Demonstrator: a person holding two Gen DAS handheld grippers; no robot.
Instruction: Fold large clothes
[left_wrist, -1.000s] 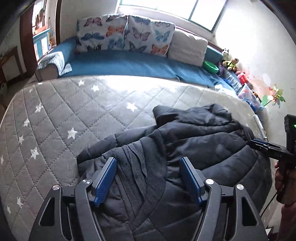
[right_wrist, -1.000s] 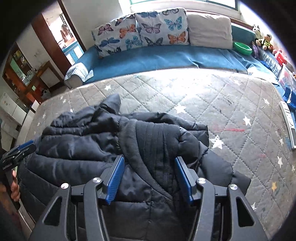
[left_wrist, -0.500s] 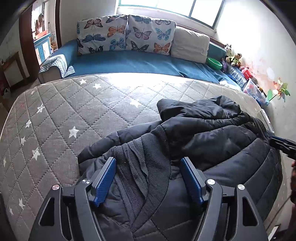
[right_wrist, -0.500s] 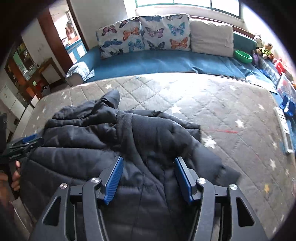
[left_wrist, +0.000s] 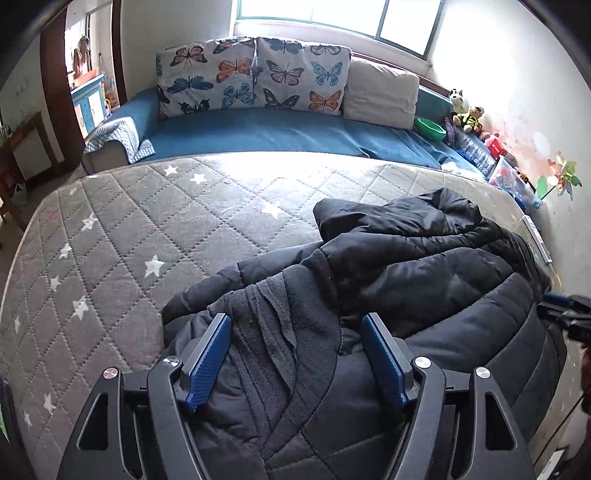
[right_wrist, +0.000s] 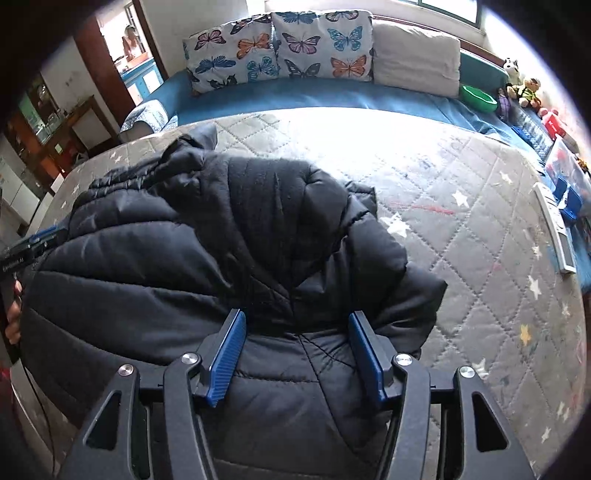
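Grey starred mattress (left_wrist: 110, 236), bare from 9 to 12 o'clock in the left view. Black jacket (left_wrist: 424, 266) heaped toward 3 o'clock, reaching the mattress's right edge. Left tongs (left_wrist: 295, 354) spread wide over the grey lining. Right tongs (right_wrist: 295, 347) likewise released above quilted fabric.
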